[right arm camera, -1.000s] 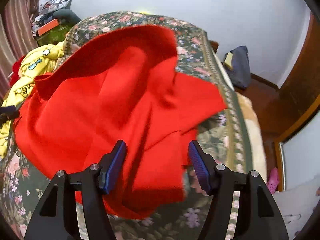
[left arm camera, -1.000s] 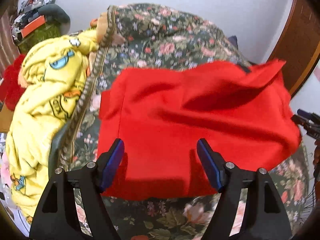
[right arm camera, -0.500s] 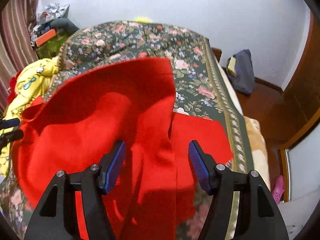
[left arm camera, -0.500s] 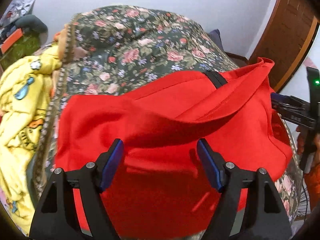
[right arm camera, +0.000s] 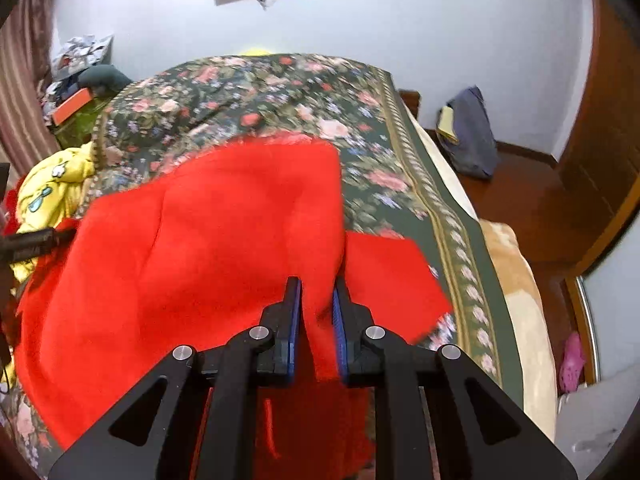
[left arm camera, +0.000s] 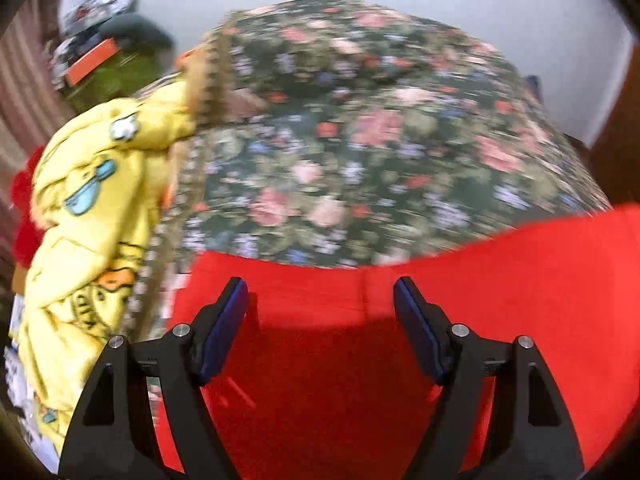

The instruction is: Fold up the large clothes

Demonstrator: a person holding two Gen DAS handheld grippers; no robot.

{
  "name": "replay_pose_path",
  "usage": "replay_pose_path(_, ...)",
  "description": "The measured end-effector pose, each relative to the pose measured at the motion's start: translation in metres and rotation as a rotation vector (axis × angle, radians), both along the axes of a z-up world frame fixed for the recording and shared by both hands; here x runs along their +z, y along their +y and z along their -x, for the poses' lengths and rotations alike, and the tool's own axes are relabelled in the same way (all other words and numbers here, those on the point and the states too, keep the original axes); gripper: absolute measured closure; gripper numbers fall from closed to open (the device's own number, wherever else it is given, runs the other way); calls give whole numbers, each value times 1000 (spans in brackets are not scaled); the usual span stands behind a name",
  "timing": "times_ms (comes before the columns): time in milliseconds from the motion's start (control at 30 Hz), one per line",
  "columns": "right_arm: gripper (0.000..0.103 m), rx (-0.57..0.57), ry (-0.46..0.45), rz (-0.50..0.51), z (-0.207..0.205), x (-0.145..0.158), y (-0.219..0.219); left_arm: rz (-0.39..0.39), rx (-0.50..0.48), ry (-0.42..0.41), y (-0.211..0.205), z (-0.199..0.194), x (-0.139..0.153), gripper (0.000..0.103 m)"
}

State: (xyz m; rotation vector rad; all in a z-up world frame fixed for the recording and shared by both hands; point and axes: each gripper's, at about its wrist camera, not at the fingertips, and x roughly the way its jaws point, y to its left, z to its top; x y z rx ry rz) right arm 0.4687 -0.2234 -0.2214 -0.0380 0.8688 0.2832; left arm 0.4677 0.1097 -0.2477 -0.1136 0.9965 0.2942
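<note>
A large red garment (right arm camera: 208, 240) lies spread on the floral bedspread (right arm camera: 280, 92). In the right wrist view my right gripper (right arm camera: 316, 294) is shut on a fold of the red garment near its right side. In the left wrist view the red garment (left arm camera: 400, 340) fills the lower half, and my left gripper (left arm camera: 320, 292) hangs open over its near edge with nothing between the pads. The left gripper's tip (right arm camera: 32, 240) shows at the far left of the right wrist view, at the garment's left edge.
A yellow cartoon-print blanket (left arm camera: 88, 208) lies bunched along the bed's left side. Clutter with an orange box (left arm camera: 90, 66) sits beyond it. A dark bag (right arm camera: 468, 132) stands on the wooden floor right of the bed. A beige blanket (right arm camera: 516, 280) hangs off the bed's right edge.
My right gripper has closed on a fold of the red garment. The garment has dropped flatter onto the bed. My left gripper stays open and has swung left, so more bedspread shows.
</note>
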Motion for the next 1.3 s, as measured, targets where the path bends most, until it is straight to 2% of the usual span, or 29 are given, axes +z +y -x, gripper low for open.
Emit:
replay_pose_path(100,89,-13,10,-9,4,1,-5,47,17,-26,19,16,8,28)
replay_pose_path(233,89,-13,-12,75,14,14,-1,21,-33,-44,26,47,24,28)
replay_pose_path(367,84,-3,-19,93,26,29,-1,4,-76,-68,26,80,42,28)
replay_pose_path(500,57,16,-53,86,44,47,3,-28,-103,-102,23,111,58,28)
replay_pose_path(600,47,39,-89,92,58,59,12,-29,-117,-120,22,131,67,28)
replay_pose_path(733,27,76,-116,107,73,71,33,6,-123,-128,23,153,72,27)
replay_pose_path(833,23,109,-131,112,81,73,50,63,-105,-131,27,167,71,22)
replay_pose_path(933,22,149,-119,115,89,69,69,165,-79,-115,36,183,61,21)
replay_pose_path(1133,21,214,-29,103,90,42,98,401,-41,-30,49,209,21,21)
replay_pose_path(1300,21,254,35,157,92,13,114,581,0,6,58,216,-16,21)
